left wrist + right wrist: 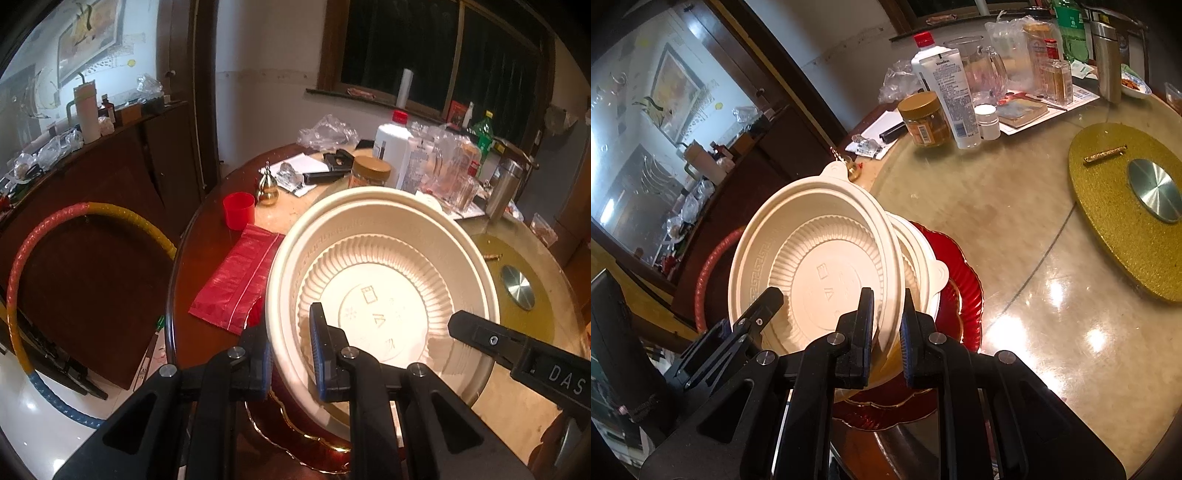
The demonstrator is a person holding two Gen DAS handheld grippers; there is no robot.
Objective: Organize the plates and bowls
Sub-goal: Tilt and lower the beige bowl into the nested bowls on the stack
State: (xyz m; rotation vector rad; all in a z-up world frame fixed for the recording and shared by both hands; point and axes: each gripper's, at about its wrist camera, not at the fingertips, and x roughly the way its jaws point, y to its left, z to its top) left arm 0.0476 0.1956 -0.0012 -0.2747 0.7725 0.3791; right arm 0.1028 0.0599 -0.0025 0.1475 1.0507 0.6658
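- Two cream plastic bowls: the upper cream bowl (827, 266) is tilted and held up by its rim, and a second cream bowl (923, 269) sits under it, only its edge and tab showing.
- Two red plates, as far as the crowded view allows: a red scalloped plate (960, 280) with a gold edge under the bowls, and what looks like another red plate (886, 413) nearer the camera.
- Two grippers, each pinching the upper bowl's rim: the left gripper (291, 354) has its jaws nearly closed on the left side of the rim, one pad inside and one outside; the right gripper (888, 332) clamps the opposite side likewise.
- One round table (1015, 258) with a glossy beige top and dark wooden edge, carrying a gold turntable mat (1115, 236).
- Beyond the table stands a dark wooden cabinet (110, 155).
- Clutter at the far side: a white bottle (951, 96), an amber jar (923, 120), a glass pitcher (982, 70), a steel tumbler (1106, 59).
- Left of the bowls lie a red cup (238, 210) and a red bag (236, 280).
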